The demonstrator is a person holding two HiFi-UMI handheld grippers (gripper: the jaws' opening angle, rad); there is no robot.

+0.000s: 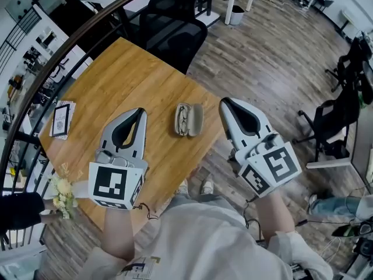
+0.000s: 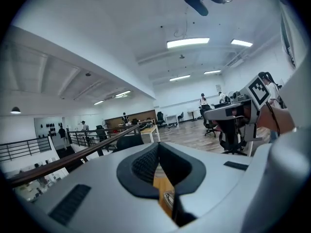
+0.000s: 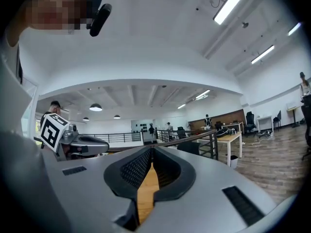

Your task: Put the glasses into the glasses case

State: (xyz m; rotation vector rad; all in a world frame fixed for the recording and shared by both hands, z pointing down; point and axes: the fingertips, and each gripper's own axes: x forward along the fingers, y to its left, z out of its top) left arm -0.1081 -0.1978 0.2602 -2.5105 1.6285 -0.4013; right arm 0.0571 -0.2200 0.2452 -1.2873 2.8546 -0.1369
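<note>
An open grey glasses case (image 1: 189, 119) lies on the wooden table (image 1: 122, 80) near its right edge, with the glasses (image 1: 183, 119) resting in its left half. Both grippers hang high above the table and point level, one on each side of the case. My left gripper (image 1: 141, 111) is to the left of the case, its jaws closed tip to tip with nothing between them (image 2: 157, 145). My right gripper (image 1: 224, 102) is to the right of the case, past the table's edge and over the floor, also shut and empty (image 3: 151, 149).
A printed card (image 1: 60, 119) lies near the table's left edge and a small bunch of flowers (image 1: 63, 192) sits at the near left corner. A black office chair (image 1: 175, 25) stands behind the table. A dark railing (image 1: 70, 45) runs along the left. More chairs (image 1: 341, 118) stand at the right.
</note>
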